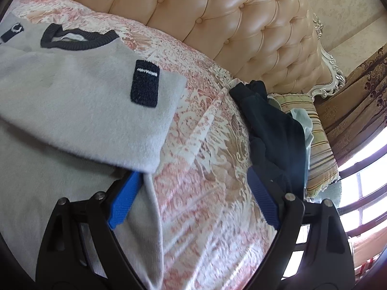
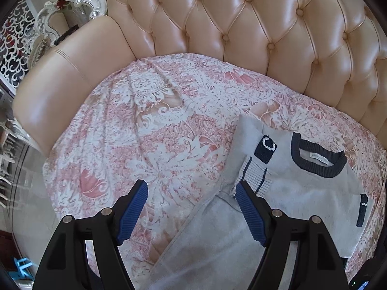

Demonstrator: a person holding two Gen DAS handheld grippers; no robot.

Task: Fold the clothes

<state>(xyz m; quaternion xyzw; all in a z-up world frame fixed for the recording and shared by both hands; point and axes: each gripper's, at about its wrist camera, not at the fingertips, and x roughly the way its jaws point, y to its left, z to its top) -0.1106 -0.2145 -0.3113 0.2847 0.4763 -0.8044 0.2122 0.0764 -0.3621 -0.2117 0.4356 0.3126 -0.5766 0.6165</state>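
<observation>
Your left gripper [image 1: 193,193] stands wide open, empty, its left pad [image 1: 124,199] partly under the sweater [image 1: 79,91] sleeve. Your right gripper [image 2: 191,207], also agape and empty, hangs over the sweater's edge on the floral cover [image 2: 145,125]. The dark clothes [image 1: 273,130] by the headboard [image 1: 241,24] are indistinct.

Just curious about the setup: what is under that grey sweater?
The grey sweater lies on a pink floral cover spread over the tufted sofa. Whatever sits directly beneath the sweater's middle is covered and cannot be seen.
</observation>
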